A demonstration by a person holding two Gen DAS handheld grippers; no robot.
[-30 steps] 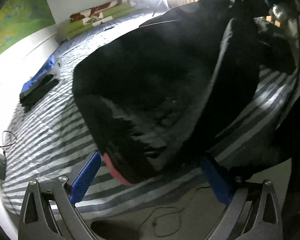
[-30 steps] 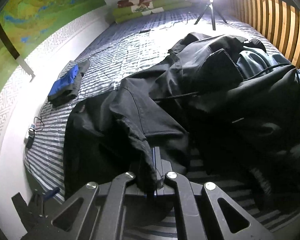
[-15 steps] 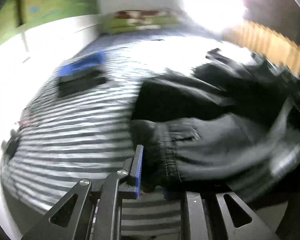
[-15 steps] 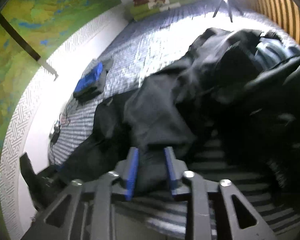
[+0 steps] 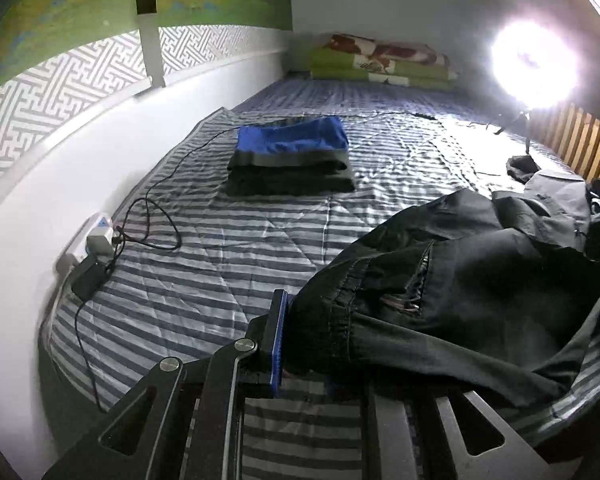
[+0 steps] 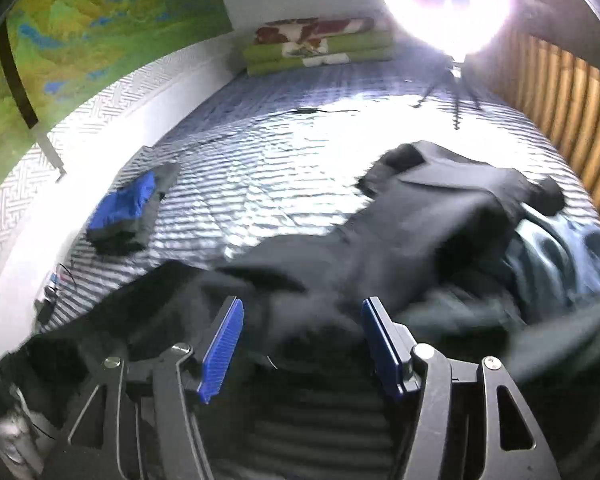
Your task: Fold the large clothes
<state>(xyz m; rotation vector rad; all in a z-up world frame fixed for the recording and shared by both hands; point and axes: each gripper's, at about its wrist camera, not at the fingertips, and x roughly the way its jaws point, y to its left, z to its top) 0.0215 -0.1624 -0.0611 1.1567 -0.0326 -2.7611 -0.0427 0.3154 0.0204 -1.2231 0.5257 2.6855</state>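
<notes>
A large black garment (image 5: 460, 280) lies crumpled on the striped bed (image 5: 228, 240). In the left wrist view my left gripper (image 5: 300, 344) is shut on the garment's gathered hem or waistband, with the cloth trailing off to the right. In the right wrist view the same black garment (image 6: 380, 248) stretches across the bed, blurred. My right gripper (image 6: 300, 348) is opening, its blue pads (image 6: 220, 352) wide apart. Black cloth lies below and beyond the pads, and they do not press on it.
A folded blue and dark stack (image 5: 292, 156) rests on the bed toward the wall. A charger and cables (image 5: 96, 256) lie at the left edge. Folded green bedding (image 5: 380, 64) and a bright lamp on a tripod (image 5: 536, 68) stand at the far end. Teal cloth (image 6: 560, 248) lies right.
My left gripper closed on the garment's edge and swung left, pulling it along. My right gripper, earlier shut on black cloth, has let go and opened wide.
</notes>
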